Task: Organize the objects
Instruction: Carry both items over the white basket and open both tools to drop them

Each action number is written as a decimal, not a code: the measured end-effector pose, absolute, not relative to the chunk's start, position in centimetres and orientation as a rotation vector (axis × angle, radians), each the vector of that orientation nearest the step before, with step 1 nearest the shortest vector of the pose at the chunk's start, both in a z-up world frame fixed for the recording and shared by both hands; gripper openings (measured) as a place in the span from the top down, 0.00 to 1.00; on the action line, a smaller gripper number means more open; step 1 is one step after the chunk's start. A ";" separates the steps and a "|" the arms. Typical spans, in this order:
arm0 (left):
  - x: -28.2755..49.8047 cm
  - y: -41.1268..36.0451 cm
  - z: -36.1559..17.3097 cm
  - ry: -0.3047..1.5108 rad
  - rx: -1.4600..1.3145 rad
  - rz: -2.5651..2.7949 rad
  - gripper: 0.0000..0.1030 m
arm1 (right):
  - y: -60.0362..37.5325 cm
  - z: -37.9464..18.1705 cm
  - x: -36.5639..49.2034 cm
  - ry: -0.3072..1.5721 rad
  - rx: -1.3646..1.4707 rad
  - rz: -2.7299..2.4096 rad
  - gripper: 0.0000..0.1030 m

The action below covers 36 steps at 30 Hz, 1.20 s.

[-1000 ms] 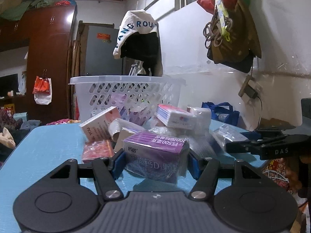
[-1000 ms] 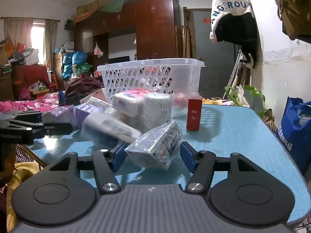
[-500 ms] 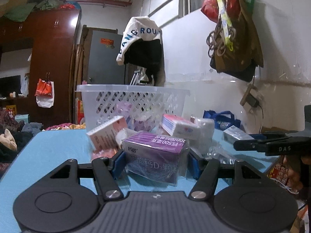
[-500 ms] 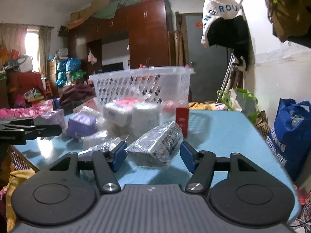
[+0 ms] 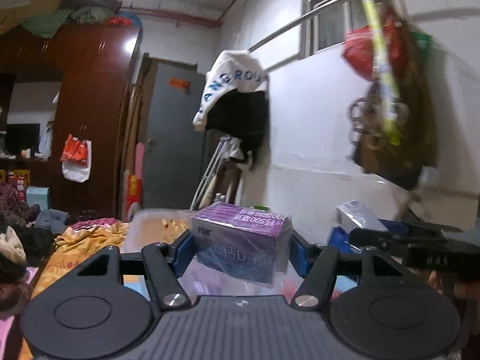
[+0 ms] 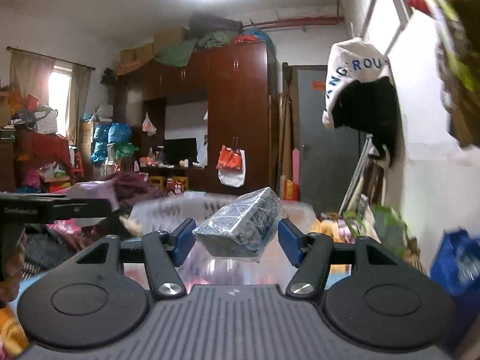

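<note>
Purple box [image 5: 243, 244] and wrapped pack [image 6: 240, 229] above blurred, half-hidden white basket [image 6: 168, 208]

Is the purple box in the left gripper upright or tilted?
Tilted: the purple box sits skewed between the blue fingers, its right side lower.

Purple box [image 5: 243, 240]: "D3", "500". Hanging white garment [image 6: 357, 69]: "ANGROUS".

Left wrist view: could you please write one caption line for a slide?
Left claw grips a purple box in clear wrap, lifted in front of the white basket.
</note>
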<state>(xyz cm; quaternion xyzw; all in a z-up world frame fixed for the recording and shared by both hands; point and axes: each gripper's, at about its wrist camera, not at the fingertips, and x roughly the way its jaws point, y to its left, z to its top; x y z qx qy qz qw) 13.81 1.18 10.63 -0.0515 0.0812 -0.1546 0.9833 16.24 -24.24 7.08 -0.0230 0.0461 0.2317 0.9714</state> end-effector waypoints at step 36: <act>15.6 3.3 2.1 0.425 -0.121 -0.199 0.04 | -28.5 0.8 19.7 0.394 0.036 0.375 0.38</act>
